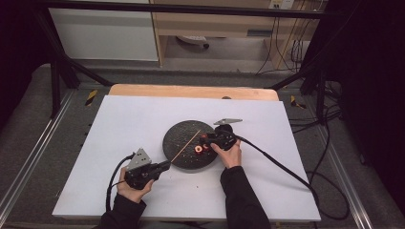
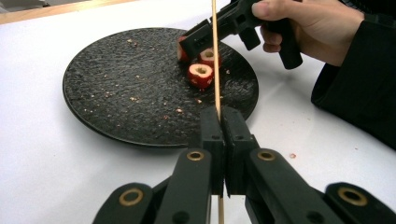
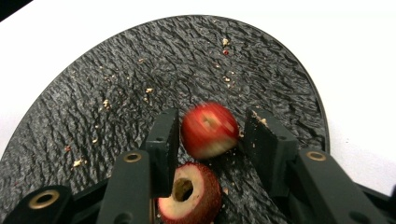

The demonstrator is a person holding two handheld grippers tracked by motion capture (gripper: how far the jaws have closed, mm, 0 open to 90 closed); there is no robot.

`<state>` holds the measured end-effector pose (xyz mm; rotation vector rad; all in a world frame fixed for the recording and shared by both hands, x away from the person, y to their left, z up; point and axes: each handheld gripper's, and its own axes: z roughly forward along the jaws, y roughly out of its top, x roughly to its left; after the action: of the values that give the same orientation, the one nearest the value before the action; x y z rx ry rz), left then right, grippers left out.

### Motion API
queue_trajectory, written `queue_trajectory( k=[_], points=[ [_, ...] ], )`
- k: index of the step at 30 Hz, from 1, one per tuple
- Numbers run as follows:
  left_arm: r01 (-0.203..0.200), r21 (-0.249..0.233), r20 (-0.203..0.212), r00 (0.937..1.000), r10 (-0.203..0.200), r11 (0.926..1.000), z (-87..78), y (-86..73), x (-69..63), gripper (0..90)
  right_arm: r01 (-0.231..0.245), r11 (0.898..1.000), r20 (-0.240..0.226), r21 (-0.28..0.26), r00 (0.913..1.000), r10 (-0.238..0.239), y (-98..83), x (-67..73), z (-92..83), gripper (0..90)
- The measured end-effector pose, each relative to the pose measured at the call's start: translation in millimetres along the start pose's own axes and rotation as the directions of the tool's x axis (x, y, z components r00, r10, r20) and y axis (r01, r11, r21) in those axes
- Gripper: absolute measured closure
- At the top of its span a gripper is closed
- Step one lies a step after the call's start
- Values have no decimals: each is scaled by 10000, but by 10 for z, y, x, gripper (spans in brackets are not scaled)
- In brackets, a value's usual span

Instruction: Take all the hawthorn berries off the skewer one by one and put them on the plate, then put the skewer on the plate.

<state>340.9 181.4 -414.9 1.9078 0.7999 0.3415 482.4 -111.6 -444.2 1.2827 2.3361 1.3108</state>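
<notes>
A: The plate [image 2: 116, 93] looks like dark stone, matt, with a rough, wrinkled surface and small pale crumbs on it.

B: Yes. And the skewer [image 2: 215, 56] is thin pale wood, smooth and dry-looking.

A: The fruit pieces [image 3: 208, 128] have a red skin, a little glossy, with fine speckles. The cored flesh inside is pale and looks moist.

B: The left gripper [image 2: 223, 122] seems to be black plastic, matt, with brass-coloured metal rings at the joints. The right gripper [image 3: 212, 133] looks the same.

A: The table [image 1: 124, 124] has a white cover, smooth and matt, like paper or a sheet. At the far edge I see bare light wood.

B: The sleeve [image 2: 359, 88] is black cloth, soft and matt.
</notes>
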Motion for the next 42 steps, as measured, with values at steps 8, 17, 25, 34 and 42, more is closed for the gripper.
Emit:
queue_trajectory(
  k=[8, 17, 25, 34, 42],
  points=[
    [50, 4, -87, 9999, -50, 10000, 4, 12, 2, 881, 409, 9985, -119, -356, 9991, -413, 33, 74, -285, 386],
    [71, 50, -136, 9999, -71, 10000, 13, 53, 10, 881, 357, 9969, -341, -699, 9987, -382, -209, 31, -679, 142],
    [82, 281, -396, 9992, -71, 9996, 97, 138, 12, 881, 480, 9974, -249, -545, 9985, -494, -512, -61, -916, 55],
    [-8, 744, -710, 9975, 61, 9972, 305, 333, 53, 881, 698, 9967, -163, -425, 9974, -705, -799, -123, -1090, 23],
    [176, 1093, -1130, 9936, -52, 9939, 553, 475, 106, 880, 734, 9963, 67, -453, 9973, -732, -934, -171, -1236, 13]
  ],
)
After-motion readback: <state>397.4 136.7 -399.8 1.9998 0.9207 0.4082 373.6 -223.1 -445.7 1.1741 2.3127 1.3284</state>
